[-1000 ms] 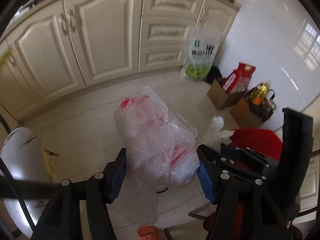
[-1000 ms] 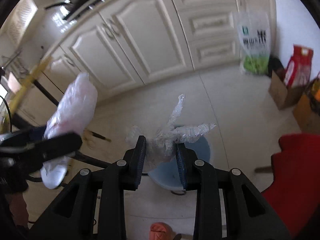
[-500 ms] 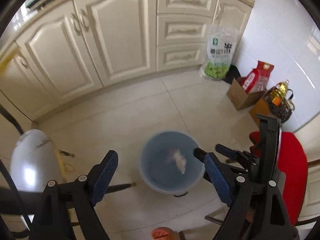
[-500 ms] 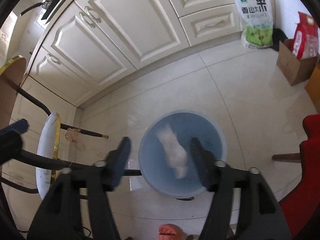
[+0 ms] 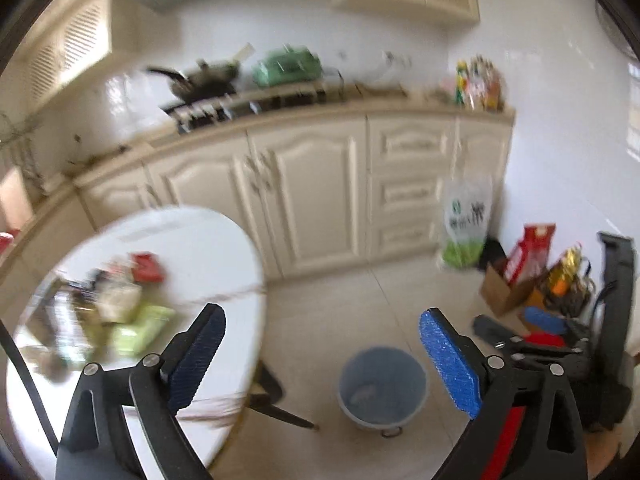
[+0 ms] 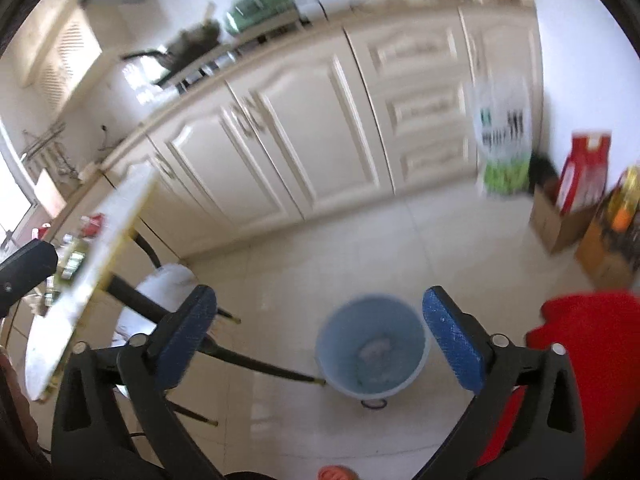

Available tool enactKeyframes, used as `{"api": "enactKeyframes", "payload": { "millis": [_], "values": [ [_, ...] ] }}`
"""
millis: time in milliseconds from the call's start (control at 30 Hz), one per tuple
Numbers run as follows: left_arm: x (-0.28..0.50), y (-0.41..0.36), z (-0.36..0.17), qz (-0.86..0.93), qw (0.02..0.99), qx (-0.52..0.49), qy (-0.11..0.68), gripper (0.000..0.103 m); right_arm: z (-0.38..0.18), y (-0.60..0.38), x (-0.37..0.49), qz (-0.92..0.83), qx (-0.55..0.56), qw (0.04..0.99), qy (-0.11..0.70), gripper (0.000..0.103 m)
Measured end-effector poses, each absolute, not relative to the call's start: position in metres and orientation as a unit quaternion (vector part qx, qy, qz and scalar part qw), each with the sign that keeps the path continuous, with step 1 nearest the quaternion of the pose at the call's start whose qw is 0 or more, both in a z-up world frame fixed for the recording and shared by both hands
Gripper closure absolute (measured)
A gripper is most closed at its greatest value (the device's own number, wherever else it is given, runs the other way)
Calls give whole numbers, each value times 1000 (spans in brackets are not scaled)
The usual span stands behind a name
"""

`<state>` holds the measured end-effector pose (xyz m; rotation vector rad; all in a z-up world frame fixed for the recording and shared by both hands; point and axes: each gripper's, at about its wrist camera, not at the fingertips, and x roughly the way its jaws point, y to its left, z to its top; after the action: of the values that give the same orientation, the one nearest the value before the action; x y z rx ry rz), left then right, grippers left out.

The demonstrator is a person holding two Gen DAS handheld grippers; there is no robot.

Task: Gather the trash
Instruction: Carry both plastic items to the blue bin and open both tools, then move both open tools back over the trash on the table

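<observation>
A blue waste bin [image 5: 382, 386] [image 6: 372, 350] stands on the tiled floor with pale crumpled plastic [image 6: 374, 348] lying inside it. My left gripper [image 5: 322, 354] hangs high above the floor, its jaws opening wide with nothing between them. My right gripper [image 6: 316, 334] is also raised over the bin, jaws opening wide and empty. A round white table [image 5: 208, 248] at the left carries several blurred wrappers and packets [image 5: 120, 300]. The right gripper's black body [image 5: 612, 320] shows at the right edge of the left wrist view.
Cream kitchen cabinets [image 5: 320, 200] [image 6: 320, 128] run along the back. A rice bag [image 5: 466, 224], cardboard boxes [image 6: 560, 220] and an oil bottle [image 5: 564, 276] sit by the right wall. A red chair [image 6: 592, 344] is at the right, a white stool [image 6: 168, 280] by the table's legs.
Both grippers let go of their plastic bags, which fell into the blue bin. Both then opened wide and rose, the views tilting up to show the table and counter.
</observation>
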<state>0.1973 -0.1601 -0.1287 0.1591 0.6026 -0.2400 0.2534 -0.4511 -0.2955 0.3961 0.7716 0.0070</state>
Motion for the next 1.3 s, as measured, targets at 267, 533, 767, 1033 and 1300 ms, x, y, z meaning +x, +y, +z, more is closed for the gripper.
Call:
{"api": "enactKeyframes", "payload": {
  "millis": [267, 533, 767, 1033, 1300],
  "values": [
    [55, -83, -74, -74, 975, 44, 203, 1, -176, -370, 202, 26, 135, 947, 291, 0],
    [-71, -7, -63, -44, 989, 13, 142, 1, -100, -288, 149, 31, 77, 972, 219, 0],
    [-120, 39, -77, -25, 991, -18, 129, 1, -65, -235, 125, 55, 45, 980, 186, 0],
    [-134, 64, -77, -21, 991, -37, 129, 1, -64, -204, 122, 67, 25, 980, 187, 0],
    [-86, 61, -52, -21, 989, -35, 142, 1, -74, -211, 131, 67, 29, 978, 198, 0]
  ]
}}
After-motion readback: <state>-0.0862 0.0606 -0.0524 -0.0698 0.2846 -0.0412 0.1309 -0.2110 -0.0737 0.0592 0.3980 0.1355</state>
